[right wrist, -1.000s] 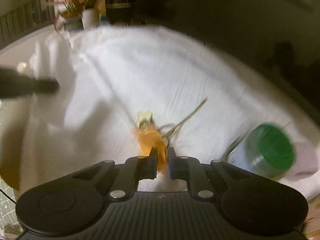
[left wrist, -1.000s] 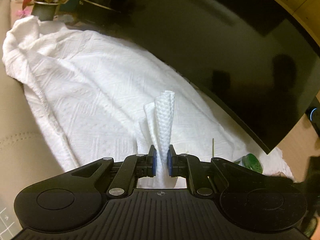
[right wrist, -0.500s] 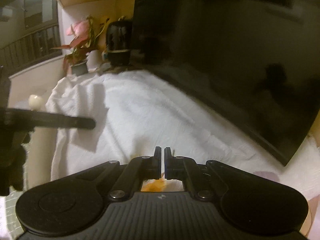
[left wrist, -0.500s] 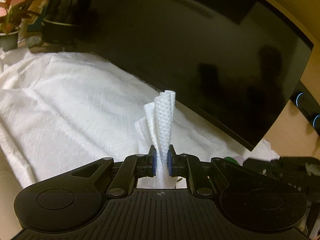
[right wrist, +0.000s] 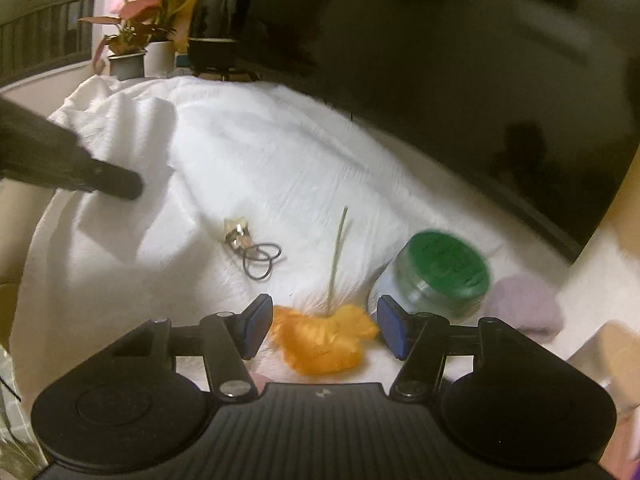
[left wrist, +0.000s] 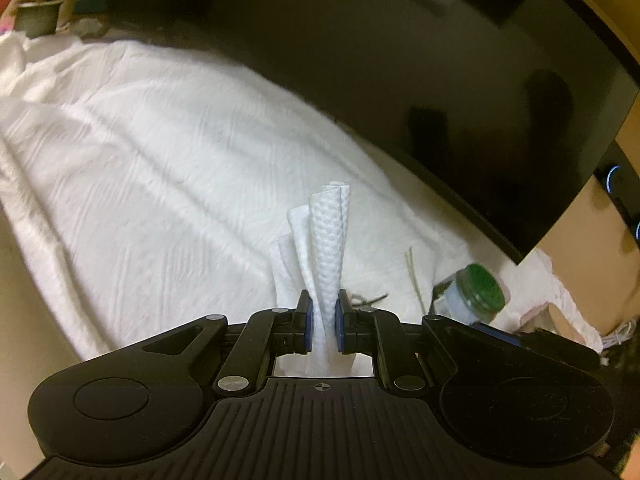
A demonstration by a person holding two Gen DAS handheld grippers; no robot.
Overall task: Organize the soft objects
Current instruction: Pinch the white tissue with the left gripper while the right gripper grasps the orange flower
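The left gripper is clamped on a folded white waffle-textured cloth standing upright between its pads. The right gripper has just been opening; its jaws stand apart around an orange fabric flower lying on the white sheet, pads clear of it. Beyond lie hair ties and a green-lidded jar.

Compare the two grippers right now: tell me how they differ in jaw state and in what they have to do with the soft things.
The left gripper is shut on a folded white cloth, which stands up between its pads. The right gripper has just been opening; the orange flower lies loose between its jaws on the white sheet, untouched by the pads. Both have blue pads and point down over the sheet.
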